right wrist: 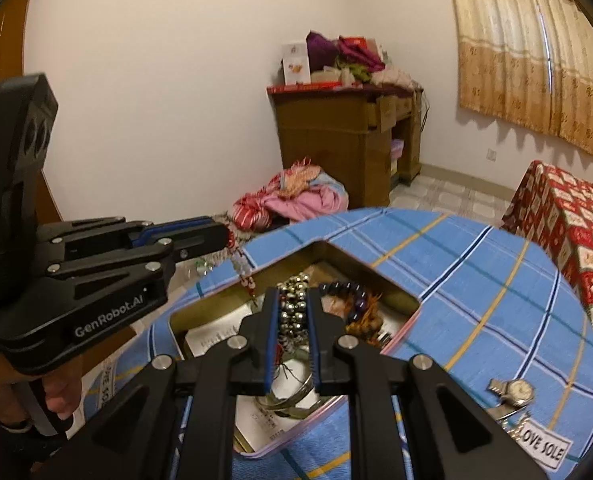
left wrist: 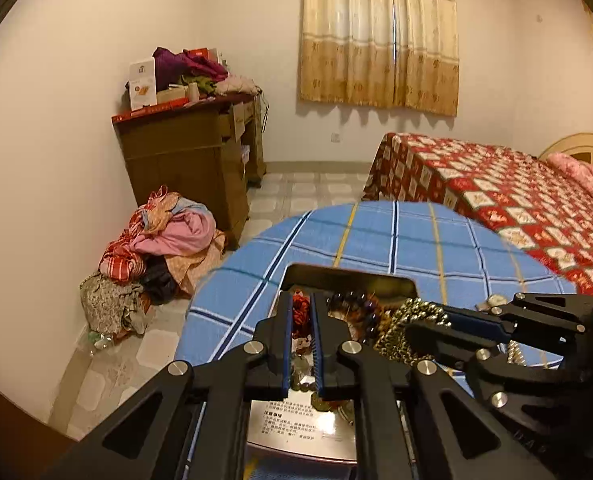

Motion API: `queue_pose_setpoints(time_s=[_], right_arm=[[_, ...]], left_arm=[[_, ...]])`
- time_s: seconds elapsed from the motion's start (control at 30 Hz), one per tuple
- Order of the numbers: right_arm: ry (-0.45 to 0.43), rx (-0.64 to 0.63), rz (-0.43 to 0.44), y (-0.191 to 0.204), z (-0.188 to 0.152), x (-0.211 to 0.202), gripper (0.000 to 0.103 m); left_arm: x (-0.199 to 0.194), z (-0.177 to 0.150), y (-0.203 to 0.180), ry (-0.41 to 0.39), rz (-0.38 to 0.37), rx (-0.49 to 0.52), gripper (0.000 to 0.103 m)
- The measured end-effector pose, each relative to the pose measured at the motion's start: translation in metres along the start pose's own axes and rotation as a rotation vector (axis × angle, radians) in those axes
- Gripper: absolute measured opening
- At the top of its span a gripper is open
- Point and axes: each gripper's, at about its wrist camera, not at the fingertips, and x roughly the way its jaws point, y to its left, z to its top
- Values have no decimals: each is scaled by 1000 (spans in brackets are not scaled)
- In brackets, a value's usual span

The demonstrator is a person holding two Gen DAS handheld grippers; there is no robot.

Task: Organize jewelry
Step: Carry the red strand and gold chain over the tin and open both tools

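2 claws, left [left wrist: 303, 312] and right [right wrist: 292, 312], tilted downward, jaws nearly closed.

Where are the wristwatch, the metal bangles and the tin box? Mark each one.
wristwatch [right wrist: 519, 391], right wrist view, on its round dial.
metal bangles [right wrist: 292, 397], right wrist view, on the curved silver bands inside the box.
tin box [right wrist: 348, 258], right wrist view, on its far inner wall.

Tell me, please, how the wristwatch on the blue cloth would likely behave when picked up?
The wristwatch would probably sag at its band, which looks like metal links. Its metal case suggests it is fairly heavy for its size. Lying flat on the blue cloth, it seems unlikely to roll.
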Motion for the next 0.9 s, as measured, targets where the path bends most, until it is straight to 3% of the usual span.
queue_pose_setpoints(time_s=[0.23,0.9], right_arm=[[48,-2,-11,1,-10,14,16],[100,-2,-24,4,-23,31,16]], left_arm=[[14,-8,-1,34,36,31,7],[36,-21,2,104,38,32,8]])
